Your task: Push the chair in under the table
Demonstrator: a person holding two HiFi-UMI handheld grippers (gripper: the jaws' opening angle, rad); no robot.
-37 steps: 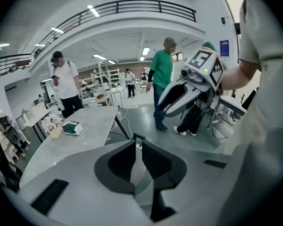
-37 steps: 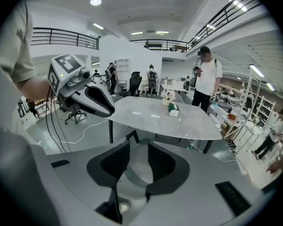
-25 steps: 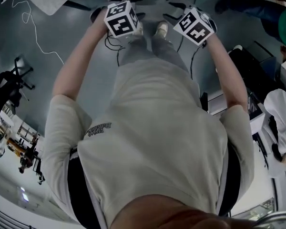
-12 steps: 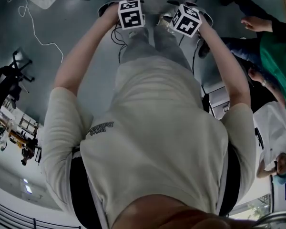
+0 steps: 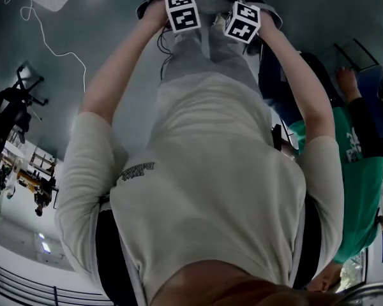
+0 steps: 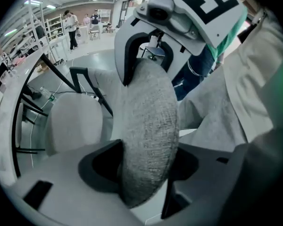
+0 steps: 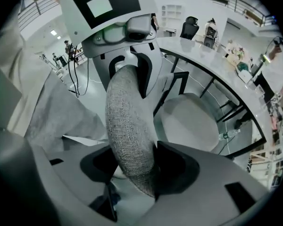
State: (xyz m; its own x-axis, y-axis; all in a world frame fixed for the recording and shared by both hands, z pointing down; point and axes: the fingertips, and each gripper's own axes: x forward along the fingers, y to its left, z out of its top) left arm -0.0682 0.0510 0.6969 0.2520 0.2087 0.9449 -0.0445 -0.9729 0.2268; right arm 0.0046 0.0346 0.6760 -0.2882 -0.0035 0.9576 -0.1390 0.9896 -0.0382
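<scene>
The chair's grey fabric backrest (image 6: pixel 148 126) runs up the middle of the left gripper view, and its top edge lies between the wide jaws of my left gripper (image 6: pixel 146 171). Those jaws have just been opening; a dark gap shows on one side. In the right gripper view the same backrest (image 7: pixel 129 126) stands between the jaws of my right gripper (image 7: pixel 137 166). These have just been closing a little, with a gap still at the left. The pale seat (image 7: pixel 188 121) faces the white table (image 7: pixel 212 62). From the head view, both marker cubes (image 5: pixel 182 11) (image 5: pixel 242 21) sit close together at the top.
A person in a green shirt (image 5: pixel 345 164) stands close at the right. A white cable (image 5: pixel 51 43) trails over the grey floor, and a black stand (image 5: pixel 13 110) is at the left. The table's black legs (image 6: pixel 26 102) reach down beside the seat.
Both grippers have moved toward the top of the head view and closer together, down onto the chair's back. The person in green has come in close at the right.
</scene>
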